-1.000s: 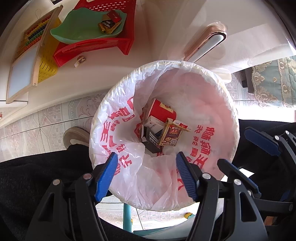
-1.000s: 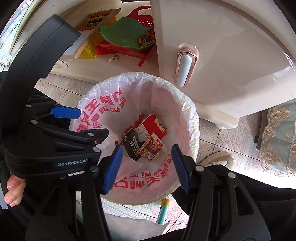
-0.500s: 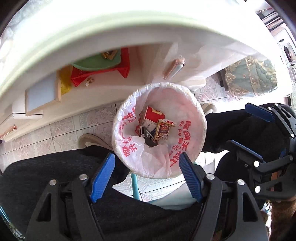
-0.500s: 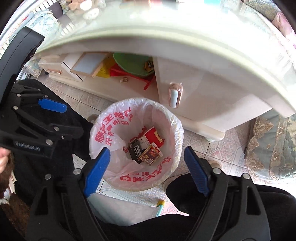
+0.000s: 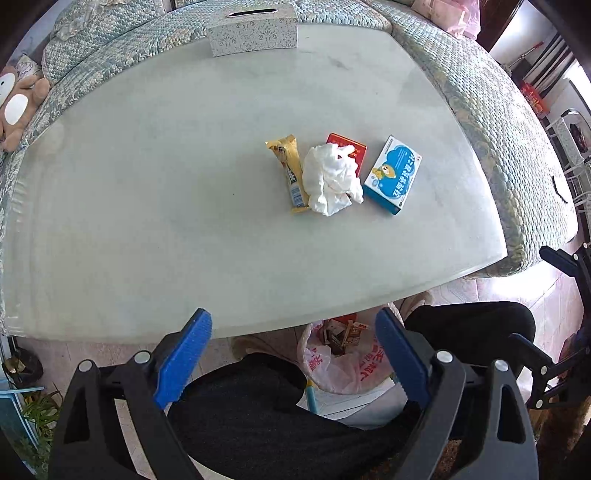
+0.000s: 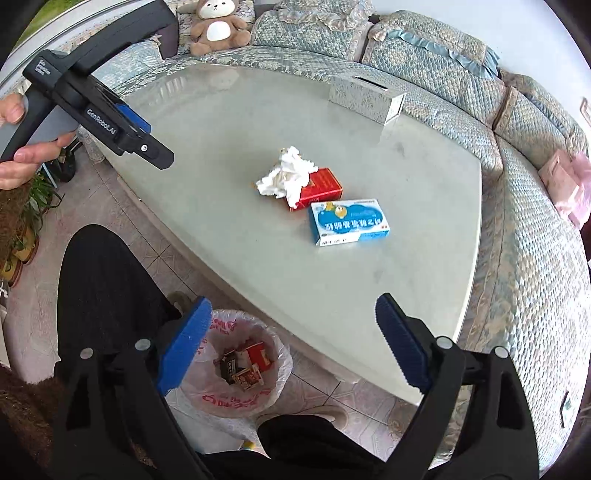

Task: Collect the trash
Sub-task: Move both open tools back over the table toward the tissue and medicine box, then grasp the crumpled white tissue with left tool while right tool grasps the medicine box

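Observation:
On the pale table top point(image 5: 147, 221) lie a yellow snack wrapper point(image 5: 290, 173), a crumpled white tissue point(image 5: 330, 179) partly over a red box point(image 5: 354, 149), and a blue medicine box point(image 5: 393, 173). The right wrist view shows the tissue point(image 6: 286, 175), red box point(image 6: 321, 188) and blue box point(image 6: 349, 221) too. A lined bin point(image 6: 240, 369) with several packets inside stands on the floor below the table's near edge. My left gripper point(image 5: 291, 354) and right gripper point(image 6: 291, 339) hang high over that edge. Their jaws are opening, with nothing between them.
A patterned tissue box point(image 5: 253, 31) stands at the table's far edge. A quilted sofa point(image 5: 498, 122) wraps the far and right sides, with a plush toy point(image 6: 218, 22) on it. The person's dark trouser legs point(image 5: 258, 406) flank the bin. Potted plants point(image 6: 22, 221) stand at left.
Both grippers have risen from just over the bin to above the table top, and their jaws have spread wider. The trash on the table has come into view.

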